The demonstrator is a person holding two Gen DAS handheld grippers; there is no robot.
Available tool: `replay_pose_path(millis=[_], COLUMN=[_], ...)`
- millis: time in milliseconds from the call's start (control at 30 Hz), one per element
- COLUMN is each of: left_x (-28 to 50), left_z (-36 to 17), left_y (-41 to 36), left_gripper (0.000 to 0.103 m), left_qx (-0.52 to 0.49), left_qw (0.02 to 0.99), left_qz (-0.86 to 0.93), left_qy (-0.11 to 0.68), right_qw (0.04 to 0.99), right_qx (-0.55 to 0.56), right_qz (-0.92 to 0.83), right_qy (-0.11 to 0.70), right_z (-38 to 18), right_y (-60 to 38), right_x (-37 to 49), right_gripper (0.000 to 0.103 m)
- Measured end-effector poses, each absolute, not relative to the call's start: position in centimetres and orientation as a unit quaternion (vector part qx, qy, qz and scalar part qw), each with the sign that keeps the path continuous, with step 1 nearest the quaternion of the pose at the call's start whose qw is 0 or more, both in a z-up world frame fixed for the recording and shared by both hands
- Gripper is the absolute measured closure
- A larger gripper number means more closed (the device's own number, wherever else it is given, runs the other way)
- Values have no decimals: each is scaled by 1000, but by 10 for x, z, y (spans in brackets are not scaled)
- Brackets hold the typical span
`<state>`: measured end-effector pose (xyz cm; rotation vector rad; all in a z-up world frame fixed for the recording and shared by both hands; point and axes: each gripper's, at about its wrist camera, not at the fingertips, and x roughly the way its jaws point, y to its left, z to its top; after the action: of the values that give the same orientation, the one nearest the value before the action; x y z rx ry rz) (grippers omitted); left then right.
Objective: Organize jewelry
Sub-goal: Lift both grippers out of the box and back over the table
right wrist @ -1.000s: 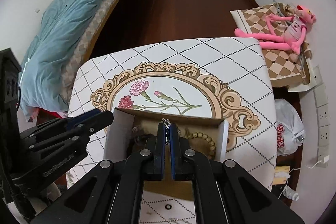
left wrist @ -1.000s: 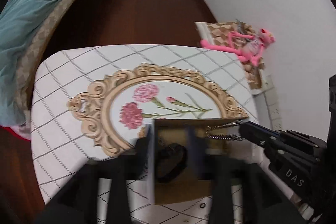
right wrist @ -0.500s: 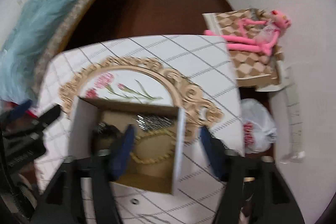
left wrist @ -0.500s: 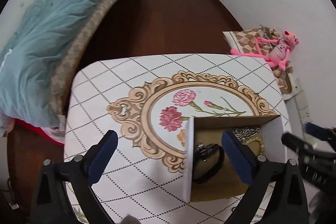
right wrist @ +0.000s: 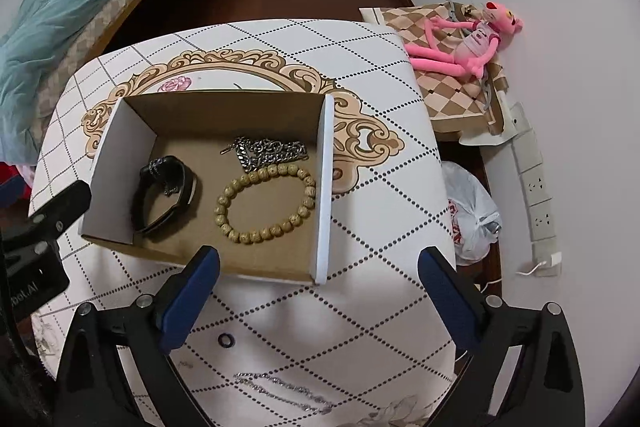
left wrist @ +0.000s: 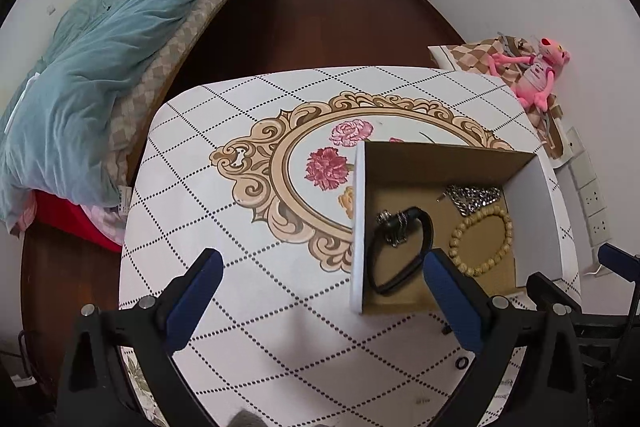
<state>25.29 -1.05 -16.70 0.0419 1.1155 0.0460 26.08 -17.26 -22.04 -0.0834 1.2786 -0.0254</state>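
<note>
I see the cardboard box mid-frame holding the beaded bracelet, black bracelet and chain. My right gripper points steeply down at lower frame, jaws opening, empty; my left gripper gapes wide, empty.

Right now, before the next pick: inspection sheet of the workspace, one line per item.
Surface: table with a diamond-check, floral-print cloth.
Job's things: open cardboard box holds a black bracelet, a beaded bracelet and a silver chain; outside it on the cloth lie a thin chain and a small dark ring.
Clutter: nothing seen.
Grippers: left gripper open, nothing between its fingers; right gripper opening wide, nothing between its fingers.
Cables: white cable by the wall sockets.
Surroundings: bed with a teal duvet, pink plush toy on a checked cushion, white plastic bag on the floor.
</note>
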Motion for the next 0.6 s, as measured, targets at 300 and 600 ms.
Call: replay_pose_path(millis=[300, 600], left_x=[232, 200], left_z=[-145, -108], left_y=[-12, -7], left_gripper=[1, 1], left_qx=[25, 15], left_qw=[861, 879], left_qz=[22, 24], left_qy=[508, 475], right_qw=[818, 848], right_qx=[-24, -25], right_qz=[-18, -29], right_qy=[574, 528], right_z=[-197, -151], right_y=[-173, -174], right_x=[240, 210], right_gripper=[2, 1])
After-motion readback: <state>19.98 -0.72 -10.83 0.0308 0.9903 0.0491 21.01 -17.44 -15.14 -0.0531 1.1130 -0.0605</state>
